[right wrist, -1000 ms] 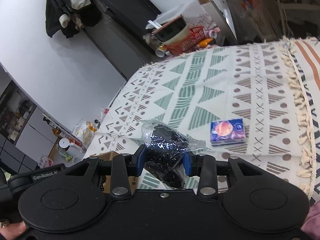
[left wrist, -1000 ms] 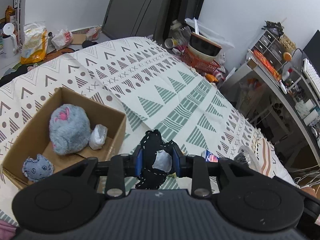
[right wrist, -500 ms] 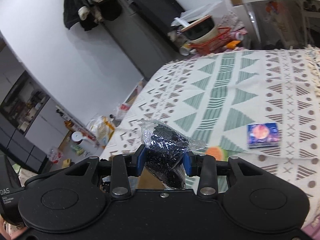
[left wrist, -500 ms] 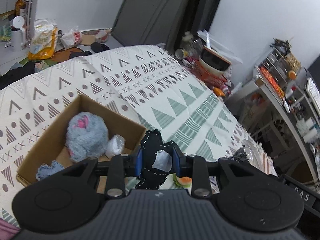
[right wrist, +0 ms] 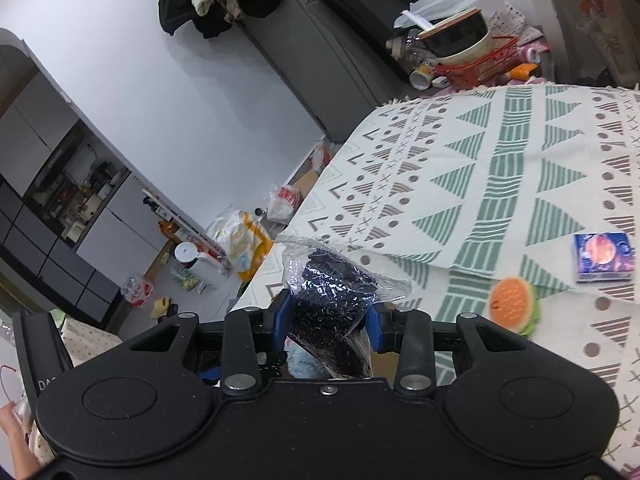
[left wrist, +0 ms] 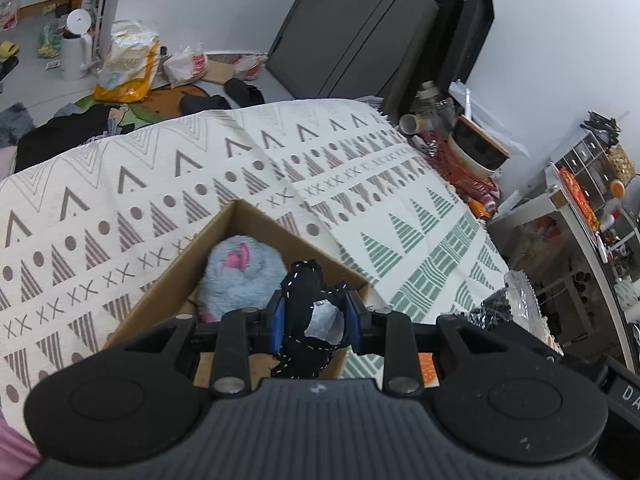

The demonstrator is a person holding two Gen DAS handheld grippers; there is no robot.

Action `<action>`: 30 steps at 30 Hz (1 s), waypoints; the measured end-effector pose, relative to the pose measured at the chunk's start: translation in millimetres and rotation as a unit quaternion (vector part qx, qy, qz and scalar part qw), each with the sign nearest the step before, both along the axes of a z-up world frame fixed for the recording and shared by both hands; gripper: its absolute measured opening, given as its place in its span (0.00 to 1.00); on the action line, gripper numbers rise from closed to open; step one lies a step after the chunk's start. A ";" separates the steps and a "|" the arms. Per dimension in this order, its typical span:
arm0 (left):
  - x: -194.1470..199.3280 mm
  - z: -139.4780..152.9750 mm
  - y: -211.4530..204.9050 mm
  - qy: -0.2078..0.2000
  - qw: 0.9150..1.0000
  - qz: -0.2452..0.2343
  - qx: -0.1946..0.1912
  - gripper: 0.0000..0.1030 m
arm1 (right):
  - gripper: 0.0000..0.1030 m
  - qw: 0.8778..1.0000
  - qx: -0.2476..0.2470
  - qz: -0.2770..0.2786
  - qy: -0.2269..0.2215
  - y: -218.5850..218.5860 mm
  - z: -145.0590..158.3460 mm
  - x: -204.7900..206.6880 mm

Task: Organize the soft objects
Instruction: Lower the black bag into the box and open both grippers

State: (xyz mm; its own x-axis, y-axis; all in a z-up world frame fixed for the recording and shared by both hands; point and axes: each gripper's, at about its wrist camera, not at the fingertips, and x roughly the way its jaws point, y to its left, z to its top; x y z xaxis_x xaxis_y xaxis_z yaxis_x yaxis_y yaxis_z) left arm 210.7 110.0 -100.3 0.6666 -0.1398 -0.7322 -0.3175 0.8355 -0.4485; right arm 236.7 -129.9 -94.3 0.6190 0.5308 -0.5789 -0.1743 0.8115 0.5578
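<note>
We see a bed covered by a cream blanket patterned with triangles, dots and crosses. In the left wrist view's lower centre an open cardboard box sits on it. In the right wrist view, a burger-shaped plush and a small blue packet lie at the right.

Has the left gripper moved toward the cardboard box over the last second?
Yes. The left gripper, shut on the black cloth item, now sits over the cardboard box corner instead of to its right.
</note>
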 end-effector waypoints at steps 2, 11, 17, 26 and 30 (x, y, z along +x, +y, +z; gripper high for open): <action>-0.1 -2.5 4.0 0.004 1.000 0.006 0.001 0.29 | 0.36 1.000 0.003 0.005 0.003 7.8 -1.0 2.3; 1.0 -14.9 14.7 0.029 0.999 0.026 0.006 0.31 | 0.36 0.999 0.012 0.016 0.035 35.0 -19.3 14.7; 5.0 -20.9 22.0 0.046 0.998 0.044 0.001 0.40 | 0.37 0.998 0.017 0.010 0.062 42.6 -36.0 22.3; 8.9 -20.2 20.1 0.048 0.998 0.046 0.011 0.46 | 0.56 0.996 0.034 0.016 0.083 50.0 -48.6 27.4; 10.9 -20.0 16.0 0.048 0.998 0.041 0.014 0.47 | 0.62 0.997 0.026 0.011 0.076 40.6 -44.8 23.7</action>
State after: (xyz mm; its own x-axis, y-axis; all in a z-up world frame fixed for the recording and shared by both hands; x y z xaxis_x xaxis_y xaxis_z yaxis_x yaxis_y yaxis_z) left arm 221.6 126.0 -120.3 0.6014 -0.0664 -0.7962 -0.4254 0.8169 -0.3895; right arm 260.3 -89.3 -139.0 0.5139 0.5745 -0.6371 -0.1018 0.7783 0.6196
